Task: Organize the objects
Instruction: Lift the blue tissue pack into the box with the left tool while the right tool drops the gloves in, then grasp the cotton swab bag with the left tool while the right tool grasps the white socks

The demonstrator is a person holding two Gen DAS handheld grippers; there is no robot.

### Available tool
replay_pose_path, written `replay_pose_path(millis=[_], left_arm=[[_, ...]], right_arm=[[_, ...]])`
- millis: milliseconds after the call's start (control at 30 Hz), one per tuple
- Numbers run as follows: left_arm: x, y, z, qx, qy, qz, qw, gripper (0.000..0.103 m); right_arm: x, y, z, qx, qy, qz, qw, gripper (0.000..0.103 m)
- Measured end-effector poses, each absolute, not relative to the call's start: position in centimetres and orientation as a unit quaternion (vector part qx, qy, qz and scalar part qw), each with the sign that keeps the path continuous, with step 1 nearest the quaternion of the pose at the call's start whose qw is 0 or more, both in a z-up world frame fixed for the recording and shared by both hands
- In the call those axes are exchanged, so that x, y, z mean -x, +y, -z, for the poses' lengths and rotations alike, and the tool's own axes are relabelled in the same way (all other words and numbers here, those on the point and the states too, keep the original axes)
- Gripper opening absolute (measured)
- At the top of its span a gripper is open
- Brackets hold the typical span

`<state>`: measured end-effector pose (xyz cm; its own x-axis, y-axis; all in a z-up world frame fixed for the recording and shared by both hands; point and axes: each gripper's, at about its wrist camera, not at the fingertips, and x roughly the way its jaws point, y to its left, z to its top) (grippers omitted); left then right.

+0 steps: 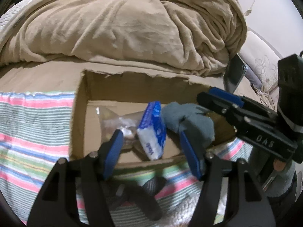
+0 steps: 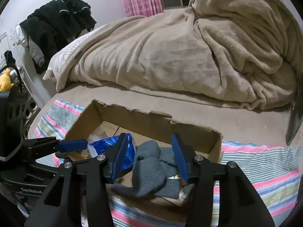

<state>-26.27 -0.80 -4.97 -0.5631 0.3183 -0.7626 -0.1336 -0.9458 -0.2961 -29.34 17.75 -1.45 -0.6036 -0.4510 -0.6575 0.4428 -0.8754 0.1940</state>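
Observation:
An open cardboard box [image 1: 79, 113] [image 2: 214, 141] lies on a striped cloth on the bed. Inside it are a clear plastic bag [image 1: 113, 121], a blue and white tissue pack [image 1: 151, 130] [image 2: 102, 144] and a grey knitted cloth [image 1: 189, 121] [image 2: 149, 166]. My left gripper [image 1: 151, 149] [image 2: 75, 147] stands open over the box, with the tilted tissue pack between its blue pads but not touching them. My right gripper [image 2: 149, 153] [image 1: 208, 96] is open too. The grey cloth, blurred, lies loose between its pads and over the box's near wall.
A heaped beige blanket [image 1: 132, 28] [image 2: 208, 47] fills the bed behind the box. The striped cloth [image 1: 34, 128] [image 2: 265, 166] spreads to both sides. A dark blurred item [image 1: 149, 187] lies under my left gripper. Black clothes [image 2: 56, 24] hang at the left wall. A dark flat panel [image 1: 234, 73] stands at the right.

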Motion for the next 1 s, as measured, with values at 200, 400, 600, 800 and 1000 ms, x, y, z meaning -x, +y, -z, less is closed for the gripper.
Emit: replay_pose_path(millis=[200, 400, 600, 800, 1000], left_arm=[[24.4, -1.5, 3.8, 0.44, -0.103, -0.883, 0.124, 0.065], [21.4, -2.5, 1.6, 0.421, -0.114, -0.891, 0.129, 0.068], [18.8, -3.3, -0.6, 0.398, -0.1, -0.905, 0.113, 0.074], [16.2, -3.3, -0.9, 0.394, -0.098, -0.907, 0.109, 0.075], [14.3, -2.6, -0.2, 0.397, -0.102, -0.906, 0.108, 0.081]], right_arm=[[27.6, 18.1, 0.4, -0.363, 0.003, 0.899, 0.244, 0.051], [24.9, 19.0, -1.3, -0.351, 0.019, 0.907, 0.232, 0.058], [22.6, 19.8, -2.9, -0.344, 0.018, 0.911, 0.229, 0.067], [20.6, 20.3, -3.8, -0.34, 0.024, 0.912, 0.228, 0.067], [18.5, 20.7, -3.4, -0.351, 0.016, 0.908, 0.229, 0.067]])
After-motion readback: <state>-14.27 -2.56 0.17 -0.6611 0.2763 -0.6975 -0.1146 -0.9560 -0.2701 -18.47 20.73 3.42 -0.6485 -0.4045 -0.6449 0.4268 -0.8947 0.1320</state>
